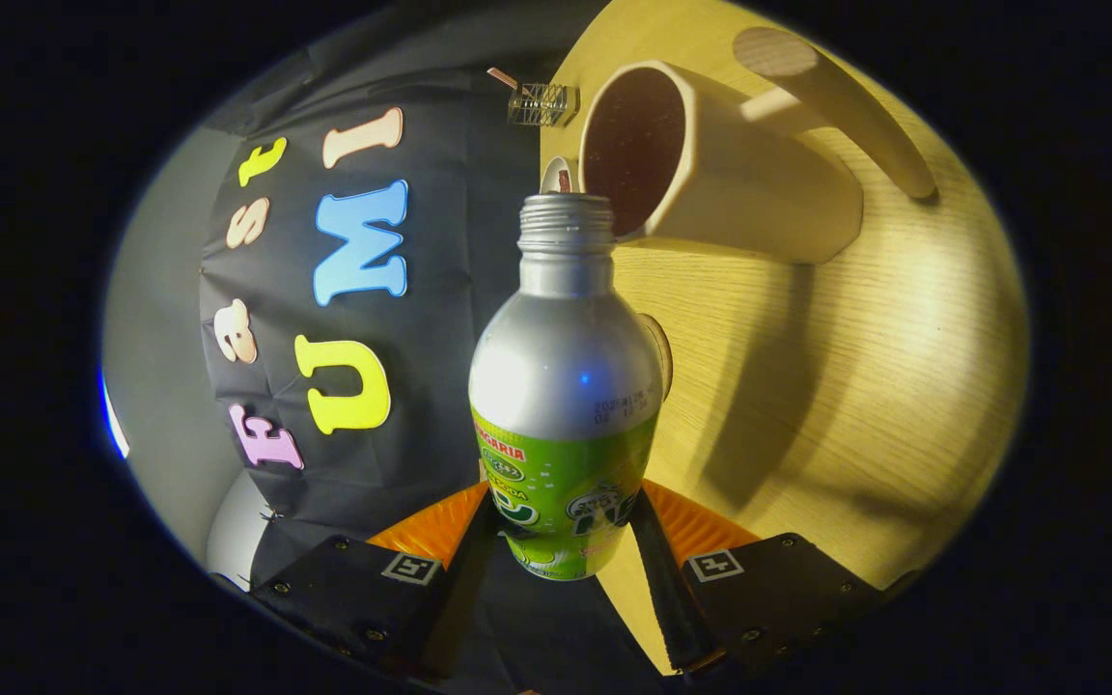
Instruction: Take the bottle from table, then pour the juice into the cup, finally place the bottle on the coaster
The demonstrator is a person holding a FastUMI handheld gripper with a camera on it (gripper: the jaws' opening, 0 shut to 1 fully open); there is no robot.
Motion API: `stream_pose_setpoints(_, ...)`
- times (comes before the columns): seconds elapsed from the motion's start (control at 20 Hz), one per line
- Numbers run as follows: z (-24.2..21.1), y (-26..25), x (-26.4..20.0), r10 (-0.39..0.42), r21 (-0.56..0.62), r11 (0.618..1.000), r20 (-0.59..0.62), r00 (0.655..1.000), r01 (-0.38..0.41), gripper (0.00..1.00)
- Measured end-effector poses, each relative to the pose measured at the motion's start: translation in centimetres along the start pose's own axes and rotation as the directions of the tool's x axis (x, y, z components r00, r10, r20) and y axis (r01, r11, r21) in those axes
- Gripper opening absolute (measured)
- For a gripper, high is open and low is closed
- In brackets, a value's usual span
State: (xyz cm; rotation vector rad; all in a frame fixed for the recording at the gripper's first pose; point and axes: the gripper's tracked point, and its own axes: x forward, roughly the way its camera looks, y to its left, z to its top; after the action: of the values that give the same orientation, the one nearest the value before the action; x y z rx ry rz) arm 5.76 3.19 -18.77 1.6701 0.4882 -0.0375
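My gripper [564, 529] is shut on a silver metal bottle [566, 367] with a green label, one finger pressing on each side of its lower body. The bottle has no cap, and its threaded mouth sits right at the rim of a beige cup [739, 179] with a dark inside. The view is rolled, so the wooden table [855, 386] stands like a wall beside the bottle, with the cup's opening facing the bottle's neck. No liquid is visible leaving the mouth. A thin round wooden edge, perhaps the coaster [662, 355], peeks out from behind the bottle's shoulder.
A rounded beige bar [846, 111] juts from the cup's far side, likely its handle. A small clear ribbed object [542, 103] lies at the table's edge beyond the cup. A small round piece [559, 176] shows just behind the bottle's mouth. The booth's black cloth wall fills the other side.
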Motion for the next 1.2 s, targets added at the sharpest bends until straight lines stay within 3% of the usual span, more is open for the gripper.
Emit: stream_pose_setpoints(1.2, 0.8, 1.8, 0.3, 0.046, 0.210, 0.977, -0.001, 0.999, -0.044, 0.78)
